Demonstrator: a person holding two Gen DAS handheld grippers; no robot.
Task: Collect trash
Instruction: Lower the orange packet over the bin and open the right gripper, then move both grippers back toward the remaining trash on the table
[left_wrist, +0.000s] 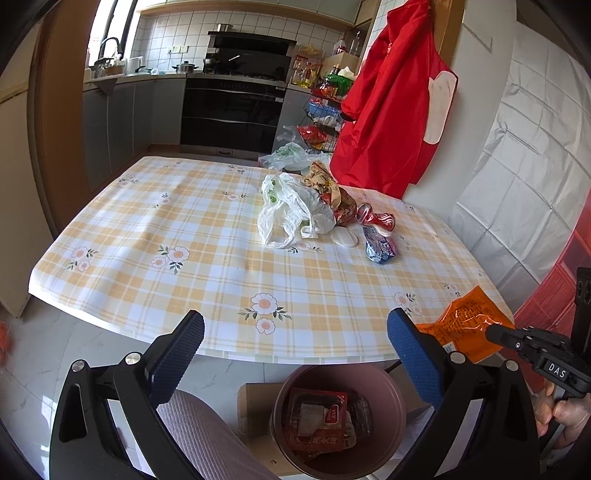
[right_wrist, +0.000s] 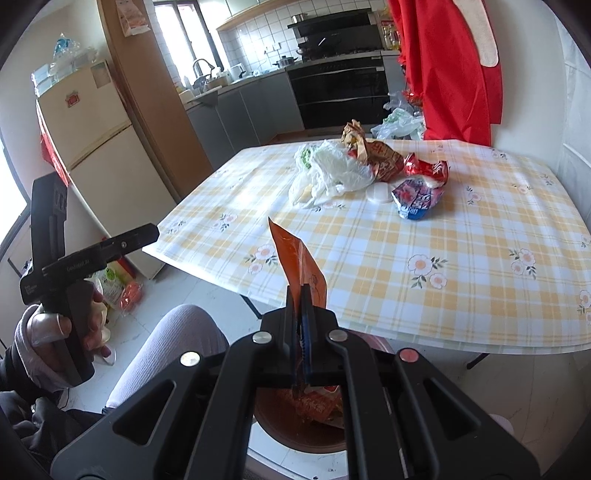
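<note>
The orange wrapper (right_wrist: 301, 266) is pinched flat in the right gripper (right_wrist: 302, 295), held past the desk (right_wrist: 443, 295) edge, above the pink bin (left_wrist: 391, 398). The left gripper (left_wrist: 295, 332) hangs spread and empty. Let go off-centre, the light wrapper could flutter past the bin's rim onto the floor.

Bags (left_wrist: 291, 210), can (left_wrist: 376, 219), lid (left_wrist: 345, 236) & wrapper (left_wrist: 380, 251) clustered nr table's (left_wrist: 184, 258) far right corner. Bin (left_wrist: 340, 421) on floor below near edge, trash in it.
</note>
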